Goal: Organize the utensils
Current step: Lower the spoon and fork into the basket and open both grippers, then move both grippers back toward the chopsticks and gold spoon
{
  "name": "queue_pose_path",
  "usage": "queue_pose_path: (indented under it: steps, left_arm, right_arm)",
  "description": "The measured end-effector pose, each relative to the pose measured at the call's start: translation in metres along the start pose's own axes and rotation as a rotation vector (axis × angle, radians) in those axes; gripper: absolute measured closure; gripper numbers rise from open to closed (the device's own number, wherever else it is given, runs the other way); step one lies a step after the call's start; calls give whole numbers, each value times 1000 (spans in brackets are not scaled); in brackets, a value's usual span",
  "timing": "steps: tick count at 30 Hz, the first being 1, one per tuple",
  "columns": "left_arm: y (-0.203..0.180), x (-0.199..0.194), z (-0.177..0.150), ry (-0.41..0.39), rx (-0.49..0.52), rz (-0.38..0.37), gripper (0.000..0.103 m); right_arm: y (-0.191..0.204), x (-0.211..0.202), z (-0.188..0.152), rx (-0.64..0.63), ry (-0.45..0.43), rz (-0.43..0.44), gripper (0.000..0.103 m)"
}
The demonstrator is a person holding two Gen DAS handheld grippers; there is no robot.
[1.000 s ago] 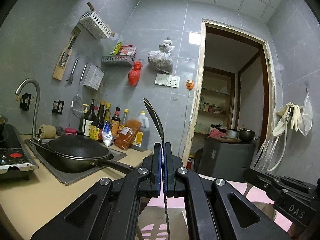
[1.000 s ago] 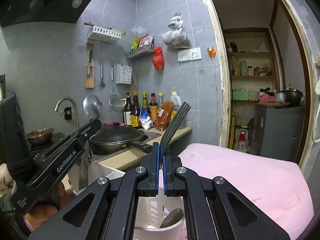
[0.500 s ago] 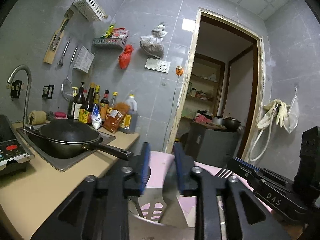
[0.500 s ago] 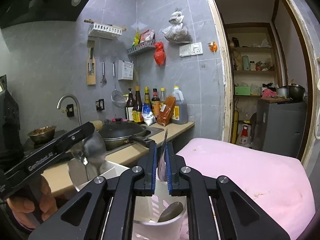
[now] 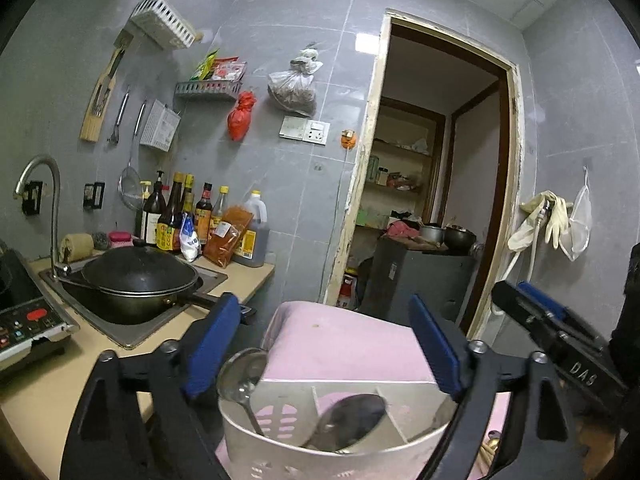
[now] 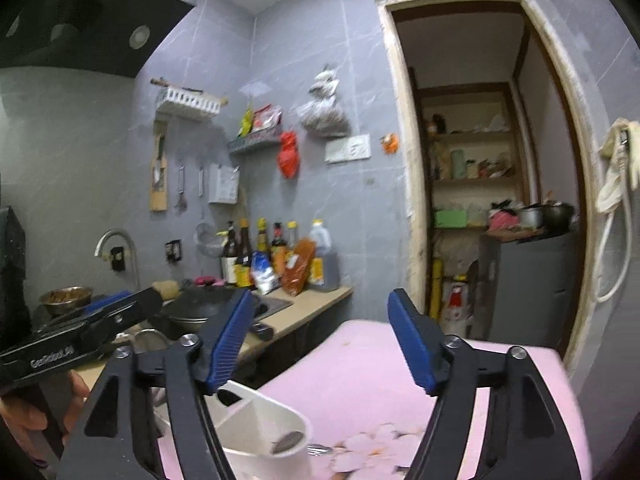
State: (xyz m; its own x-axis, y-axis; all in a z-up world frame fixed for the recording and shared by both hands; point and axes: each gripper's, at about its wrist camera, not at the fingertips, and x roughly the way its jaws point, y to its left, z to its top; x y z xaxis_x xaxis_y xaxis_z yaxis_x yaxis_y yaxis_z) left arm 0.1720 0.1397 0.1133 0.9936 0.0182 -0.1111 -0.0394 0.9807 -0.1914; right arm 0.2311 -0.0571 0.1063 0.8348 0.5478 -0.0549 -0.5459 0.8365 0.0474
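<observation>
Holder (image 5: 304, 446) below open left hand-held gripper (image 5: 324, 344) — untouched.

Dim indoor light is giving both views a grey-blue cast. Fisheye is bending the door frame (image 5: 372, 152) and blacking out the corners. Left view is staying mostly sharp; glare is showing on the wall tile (image 5: 366, 42). Right view is smearing with motion blur, bottles (image 6: 276, 256) looking soft.

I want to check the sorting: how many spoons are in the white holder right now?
2 show in the left wrist view. One spoon leans bowl-up in the left compartment of the holder; another spoon lies in the middle compartment. More utensils may be hidden deeper inside.
</observation>
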Motion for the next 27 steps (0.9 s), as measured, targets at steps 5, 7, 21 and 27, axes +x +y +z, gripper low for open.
queue_pose_path:
  steps: [5, 7, 21, 27]
  left_arm:
    - [-24, -8, -4, -11, 55, 10, 6]
    - [-31, -9, -8, -10, 67, 3, 5]
    - [-94, -7, -51, 90, 106, -129, 5]
    - [-115, 1, -70, 175, 137, -166, 5]
  right_arm:
    - [-16, -30, 3, -36, -29, -70, 10]
    - [-22, -42, 3, -48, -37, -93, 2]
    - [-70, -102, -24, -94, 8, -259, 0]
    - [-92, -116, -46, -87, 90, -305, 0]
